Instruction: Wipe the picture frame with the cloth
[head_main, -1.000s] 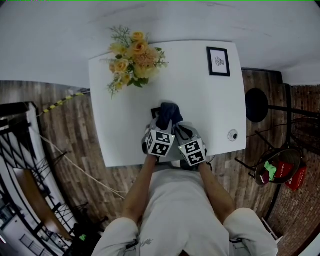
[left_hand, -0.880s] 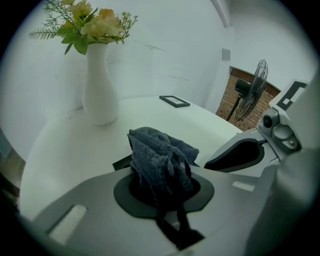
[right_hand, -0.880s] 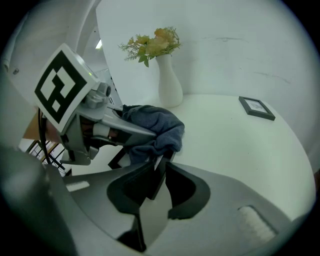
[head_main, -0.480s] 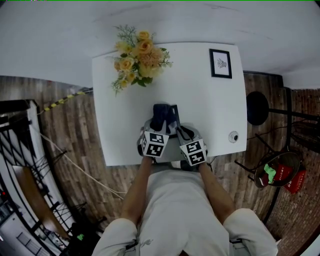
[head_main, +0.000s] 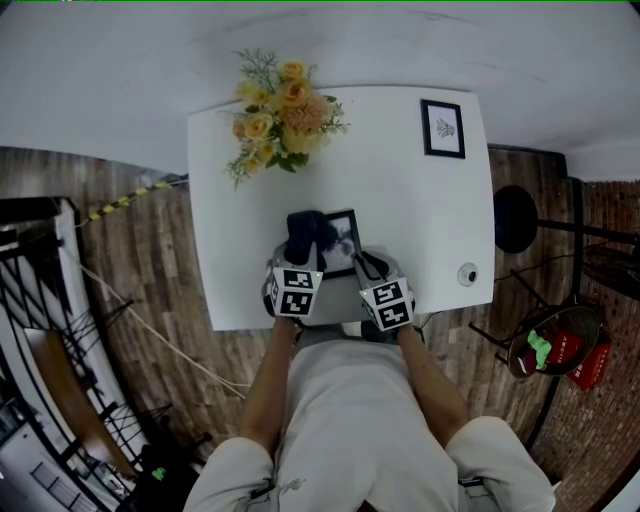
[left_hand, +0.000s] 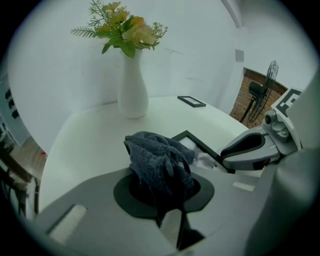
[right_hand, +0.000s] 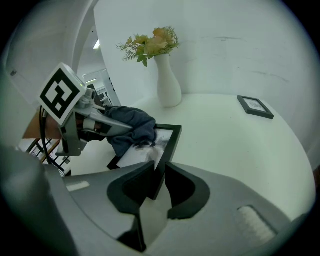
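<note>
A black picture frame (head_main: 342, 240) (right_hand: 165, 145) lies near the front edge of the white table (head_main: 400, 200), with a pale print under its glass. My right gripper (head_main: 352, 262) (right_hand: 158, 181) is shut on the frame's near right edge. My left gripper (head_main: 300, 245) (left_hand: 167, 187) is shut on a bunched dark blue cloth (head_main: 305, 230) (left_hand: 157, 160) (right_hand: 127, 127). The cloth rests on the left part of the frame. In the left gripper view the frame (left_hand: 200, 147) shows just right of the cloth.
A white vase of yellow flowers (head_main: 275, 110) (left_hand: 132, 90) stands at the table's back left. A second small black frame (head_main: 442, 128) (right_hand: 255, 106) lies at the back right. A small round object (head_main: 466, 271) sits near the right front corner. A black stool (head_main: 515, 210) stands beside the table.
My left gripper and the cloth have slid leftward across the frame, uncovering the frame's right part. The right gripper has stayed on the frame's edge.
</note>
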